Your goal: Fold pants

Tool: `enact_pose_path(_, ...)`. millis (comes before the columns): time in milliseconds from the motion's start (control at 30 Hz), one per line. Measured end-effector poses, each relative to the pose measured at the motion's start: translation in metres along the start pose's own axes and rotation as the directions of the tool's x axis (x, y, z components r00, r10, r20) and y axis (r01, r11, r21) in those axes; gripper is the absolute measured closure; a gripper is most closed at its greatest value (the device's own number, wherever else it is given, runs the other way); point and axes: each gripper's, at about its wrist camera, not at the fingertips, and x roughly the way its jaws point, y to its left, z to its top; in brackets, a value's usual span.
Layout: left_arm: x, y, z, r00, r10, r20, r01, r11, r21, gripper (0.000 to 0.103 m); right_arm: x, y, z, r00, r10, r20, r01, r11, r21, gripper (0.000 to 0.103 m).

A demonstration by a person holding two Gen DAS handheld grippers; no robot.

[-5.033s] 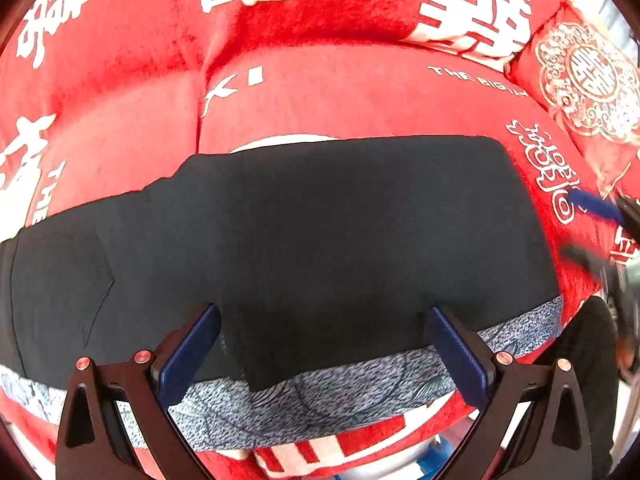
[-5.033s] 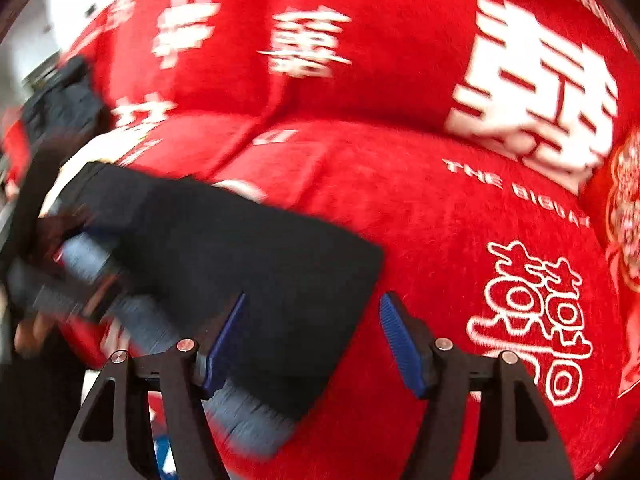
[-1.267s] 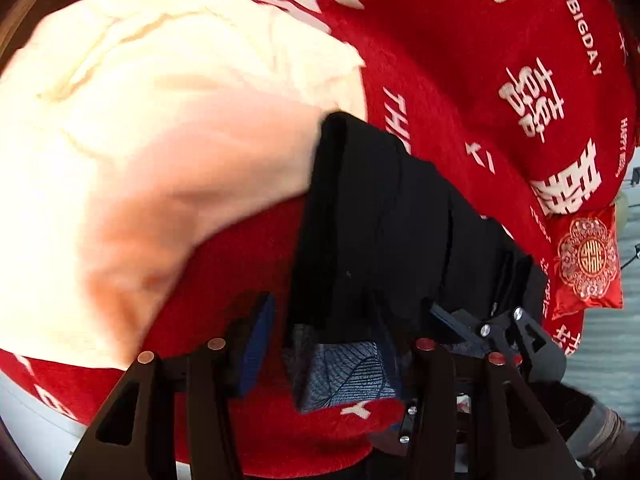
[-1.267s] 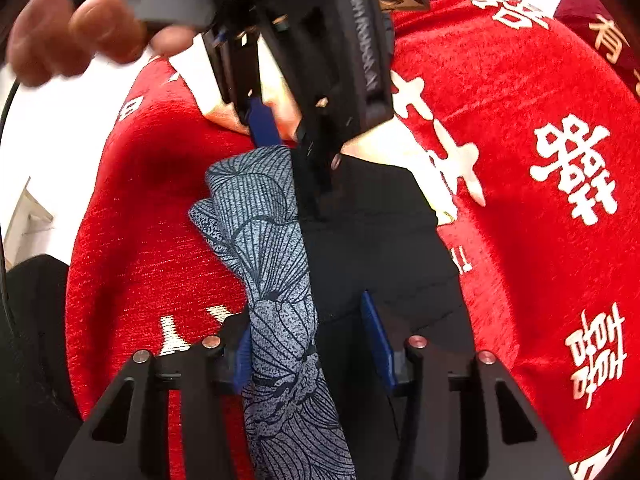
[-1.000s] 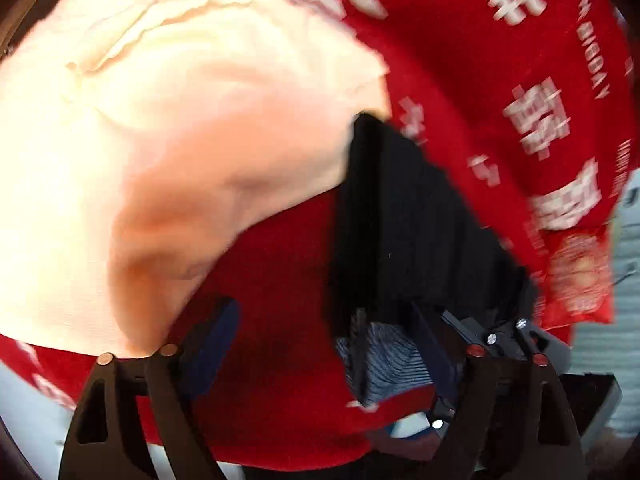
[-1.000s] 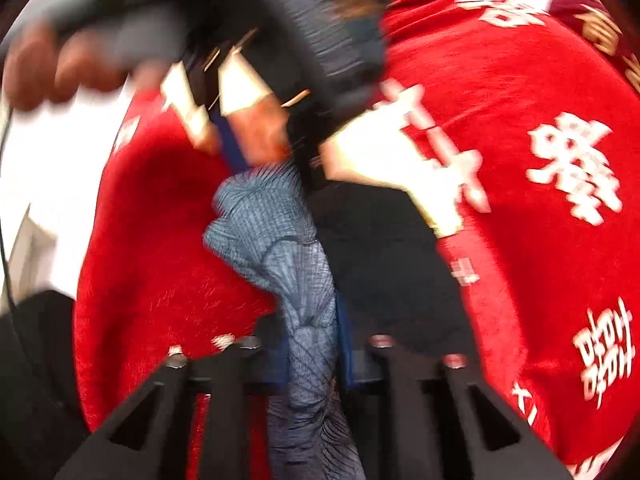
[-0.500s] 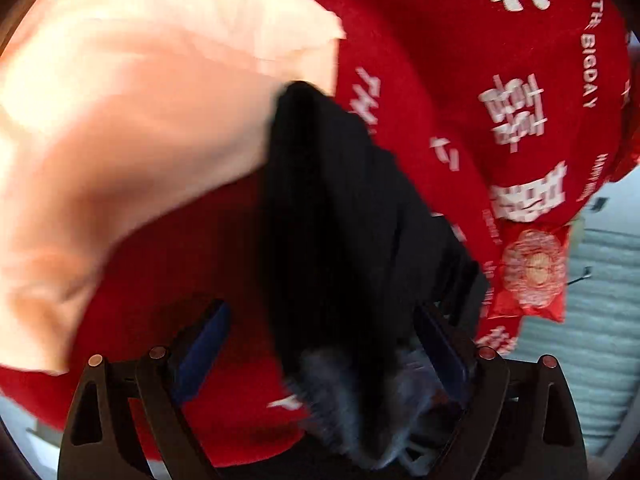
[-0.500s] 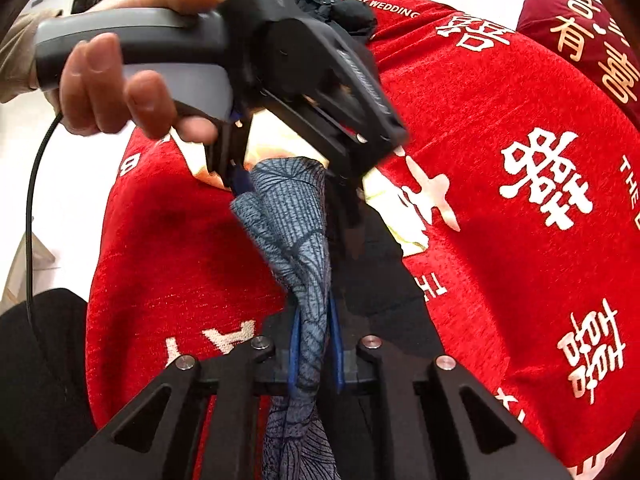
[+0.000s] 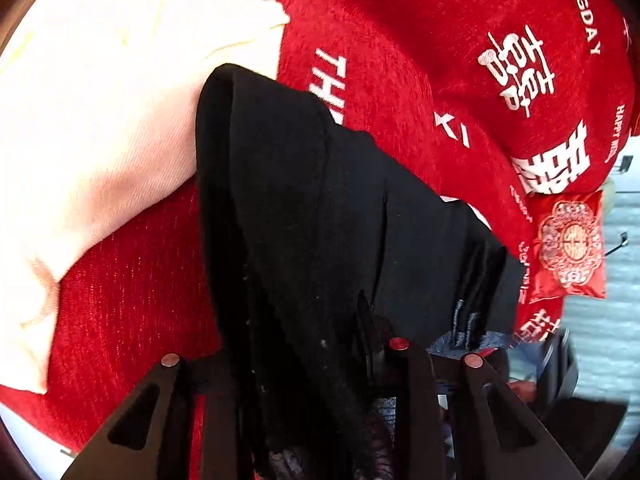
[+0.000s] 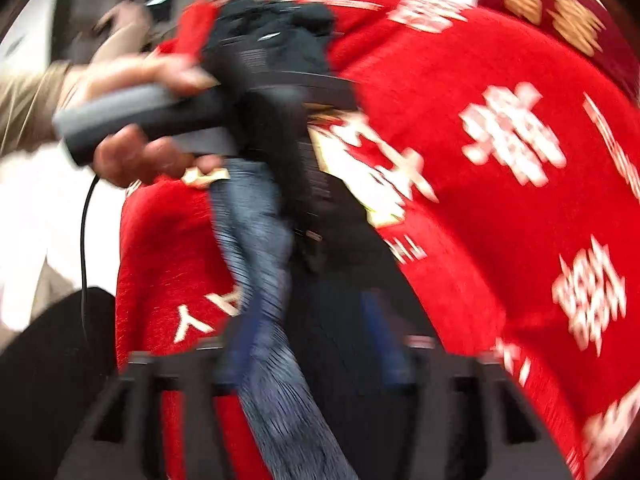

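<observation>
Left gripper (image 9: 296, 364): we find its jaws clamped on the black pants (image 9: 320, 200).
Pants: folded bundle on the red wedding blanket (image 9: 420, 48), long axis running away from our left jaws toward the right gripper (image 10: 308, 344).
Right gripper: blurred; jaws apart, straddling the grey patterned waistband (image 10: 256, 240).

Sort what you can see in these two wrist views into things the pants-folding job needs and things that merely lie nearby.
Needed for the job:
- black pants with the grey patterned waistband
- left gripper, shut on the pants
- right gripper, jaws apart around the waistband

Merely nearby:
- red blanket underneath
- cream cloth
- red embroidered cushion
</observation>
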Motion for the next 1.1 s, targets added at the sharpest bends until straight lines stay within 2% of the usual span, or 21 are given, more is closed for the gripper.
enact_pose_path(67,0.000,-0.009,-0.001,0.999,0.044,0.011,-0.044,0.999,0.020,0.073,0.000,-0.034,-0.014,0.999,0.018,-0.043,-0.012,0.988,0.151,0.025)
enact_pose_path(100,-0.003,-0.009,-0.002,0.998,0.065,0.015,-0.065,0.997,0.031,0.073,0.007,-0.051,-0.025,0.995,0.029,-0.091,-0.008,0.974,0.228,0.025)
enact_pose_path(133,-0.005,-0.015,-0.004,0.995,0.097,0.021,-0.098,0.994,0.049,0.075,0.026,-0.069,-0.041,0.979,0.060,-0.195,0.000,0.955,0.295,0.025)
enact_pose_path(167,-0.005,-0.021,-0.005,0.992,0.120,0.025,-0.122,0.991,0.061,0.075,0.046,-0.077,-0.054,0.946,0.099,-0.309,0.004,0.948,0.319,0.025)
enact_pose_path(200,-0.007,-0.026,-0.006,0.989,0.142,0.031,-0.144,0.987,0.072,0.076,0.069,-0.083,-0.074,0.882,0.166,-0.440,-0.003,0.938,0.348,0.026)
enact_pose_path(233,-0.010,-0.032,-0.008,0.986,0.163,0.040,-0.166,0.983,0.084,0.076,0.069,-0.096,-0.082,0.894,0.231,-0.384,-0.043,0.898,0.439,0.026)
enact_pose_path(267,-0.013,-0.037,-0.010,0.983,0.175,0.048,-0.179,0.979,0.094,0.077,0.063,-0.110,-0.086,0.896,0.277,-0.348,-0.064,0.854,0.516,0.028)
enact_pose_path(300,-0.016,-0.045,-0.012,0.979,0.194,0.063,-0.200,0.974,0.107,0.077,0.055,-0.118,-0.086,0.899,0.271,-0.344,-0.049,0.843,0.535,0.030)
enact_pose_path(367,-0.020,-0.056,-0.016,0.970,0.228,0.080,-0.237,0.963,0.130,0.078,0.021,-0.130,-0.082,0.939,0.236,-0.251,-0.065,0.837,0.544,0.030)
enact_pose_path(433,-0.023,-0.069,-0.018,0.962,0.255,0.093,-0.266,0.953,0.143,0.079,-0.007,-0.135,-0.084,0.958,0.199,-0.208,-0.061,0.847,0.528,0.030)
enact_pose_path(500,-0.025,-0.083,-0.020,0.955,0.277,0.103,-0.290,0.945,0.152,0.080,-0.031,-0.141,-0.092,0.968,0.127,-0.214,-0.005,0.870,0.493,0.030)
enact_pose_path(633,-0.031,-0.124,-0.030,0.936,0.322,0.144,-0.346,0.917,0.200,0.081,-0.058,-0.148,-0.113,0.968,0.027,-0.248,0.085,0.899,0.430,0.030)
enact_pose_path(733,-0.035,-0.159,-0.038,0.927,0.331,0.176,-0.367,0.897,0.246,0.081,-0.065,-0.144,-0.134,0.950,-0.043,-0.309,0.161,0.916,0.366,0.030)
enact_pose_path(800,-0.036,-0.178,-0.042,0.924,0.331,0.189,-0.374,0.886,0.275,0.081,-0.072,-0.149,-0.144,0.947,-0.054,-0.316,0.177,0.910,0.375,0.030)
enact_pose_path(900,-0.031,-0.215,-0.048,0.920,0.337,0.201,-0.387,0.864,0.323,0.082,-0.090,-0.163,-0.157,0.954,-0.065,-0.293,0.191,0.885,0.425,0.030)
enact_pose_path(1000,-0.015,-0.253,-0.055,0.912,0.356,0.206,-0.410,0.828,0.382,0.082,-0.108,-0.171,-0.164,0.955,-0.097,-0.281,0.218,0.872,0.439,0.030)
enact_pose_path(1100,0.008,-0.291,-0.065,0.912,0.359,0.197,-0.410,0.801,0.436,0.082,-0.124,-0.183,-0.175,0.954,-0.126,-0.273,0.246,0.850,0.465,0.030)
